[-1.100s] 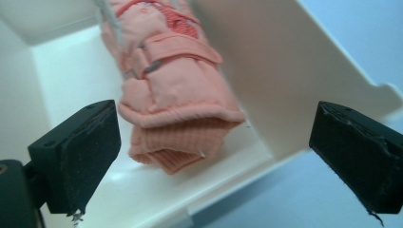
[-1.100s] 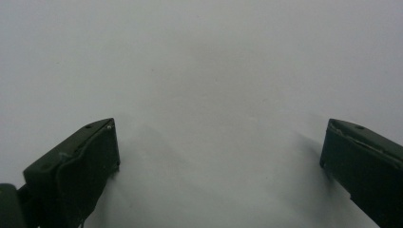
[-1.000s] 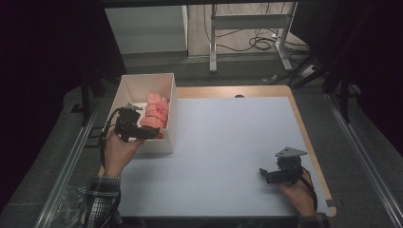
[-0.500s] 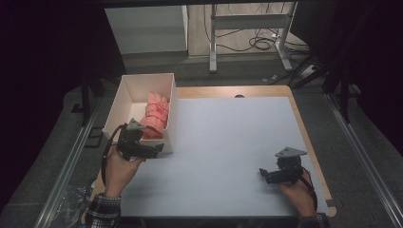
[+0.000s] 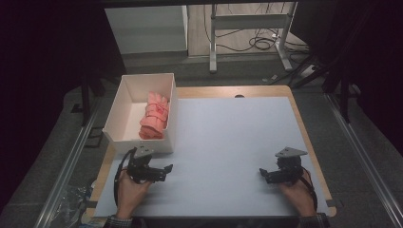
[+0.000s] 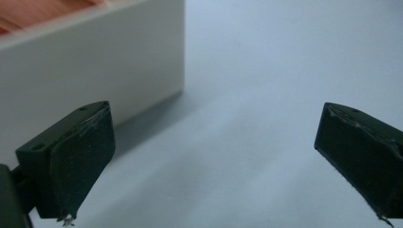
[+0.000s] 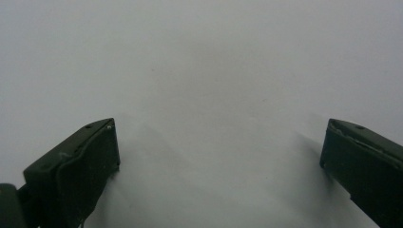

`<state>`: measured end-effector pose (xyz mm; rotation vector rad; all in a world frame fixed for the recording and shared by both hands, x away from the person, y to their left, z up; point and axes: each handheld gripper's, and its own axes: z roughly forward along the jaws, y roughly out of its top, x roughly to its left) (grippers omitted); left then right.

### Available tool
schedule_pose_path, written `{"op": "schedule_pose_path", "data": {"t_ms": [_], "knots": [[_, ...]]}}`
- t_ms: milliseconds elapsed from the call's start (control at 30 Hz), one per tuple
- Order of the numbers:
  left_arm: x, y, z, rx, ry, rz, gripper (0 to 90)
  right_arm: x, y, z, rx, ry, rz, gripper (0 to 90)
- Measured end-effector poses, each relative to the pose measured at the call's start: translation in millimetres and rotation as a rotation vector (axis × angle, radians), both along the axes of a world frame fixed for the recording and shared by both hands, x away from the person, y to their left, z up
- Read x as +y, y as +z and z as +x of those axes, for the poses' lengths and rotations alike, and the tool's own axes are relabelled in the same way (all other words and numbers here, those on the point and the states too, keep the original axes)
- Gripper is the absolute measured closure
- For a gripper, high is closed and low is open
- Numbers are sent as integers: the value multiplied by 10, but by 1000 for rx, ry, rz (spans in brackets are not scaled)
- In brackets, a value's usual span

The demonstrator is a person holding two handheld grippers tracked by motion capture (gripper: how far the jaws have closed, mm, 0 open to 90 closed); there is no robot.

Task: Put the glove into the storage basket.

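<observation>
A wide pale mat (image 5: 233, 142) covers the table, bare across its whole middle and far side, so there is open room between the two hands. The one obstacle is a white box (image 5: 124, 107) at the mat's left edge, with a pink cloth bundle (image 5: 155, 116) lying against its right wall. The left gripper (image 5: 164, 169) sits just before the box's near corner, jaws wide apart, nothing between them. The right gripper (image 5: 264, 173) rests near the mat's right front, jaws wide apart over bare mat.

A wooden table (image 5: 295, 102) carries a pale grey mat (image 5: 228, 137) and a white box (image 5: 135, 114).
</observation>
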<state>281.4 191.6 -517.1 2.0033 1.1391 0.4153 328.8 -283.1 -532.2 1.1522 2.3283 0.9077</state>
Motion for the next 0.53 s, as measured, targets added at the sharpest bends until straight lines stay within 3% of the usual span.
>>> {"op": "schedule_pose_path", "data": {"t_ms": [233,267,300,533], "knots": [[-150,-341,38,47,-13,70,0,0,0,0,0,0,1,0],[-175,-353,55,66,-11,91,0,0,0,0,0,0,1,0],[-181,-349,53,58,-16,98,0,0,-1,-1,0,1,1,0],[-180,-355,60,68,-17,96,0,-1,-3,-2,-1,1,2,0]]}}
